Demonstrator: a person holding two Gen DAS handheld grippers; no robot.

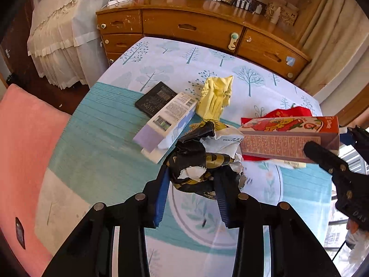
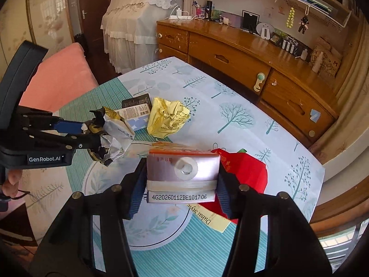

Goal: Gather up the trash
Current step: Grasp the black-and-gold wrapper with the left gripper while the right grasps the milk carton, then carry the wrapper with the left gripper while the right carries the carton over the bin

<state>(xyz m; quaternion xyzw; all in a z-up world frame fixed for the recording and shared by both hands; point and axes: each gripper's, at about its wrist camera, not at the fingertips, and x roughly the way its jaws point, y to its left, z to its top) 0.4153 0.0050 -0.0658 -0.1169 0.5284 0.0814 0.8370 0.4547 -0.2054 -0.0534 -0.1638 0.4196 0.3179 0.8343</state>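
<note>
My left gripper (image 1: 192, 180) is shut on a crumpled black, gold and white wrapper (image 1: 198, 159), held just above the table. The same wrapper (image 2: 110, 136) and the left gripper (image 2: 96, 133) show at the left of the right wrist view. My right gripper (image 2: 182, 177) is shut on a drink carton (image 2: 182, 170), its blue pads pressed on both sides. In the left wrist view the carton (image 1: 288, 138) shows its red picture side, with the right gripper (image 1: 322, 152) at its end. On the cloth lie a crumpled yellow paper (image 1: 215, 99), a white-and-lilac box (image 1: 166, 124), a black packet (image 1: 154, 99) and a red wrapper (image 2: 246, 173).
The table carries a tree-patterned cloth (image 1: 175, 57) over a teal mat. A wooden dresser (image 1: 207, 25) with clutter stands behind it. A pink cushion (image 1: 25, 152) lies at the left. A person's fingers (image 2: 11, 182) hold the left gripper's handle.
</note>
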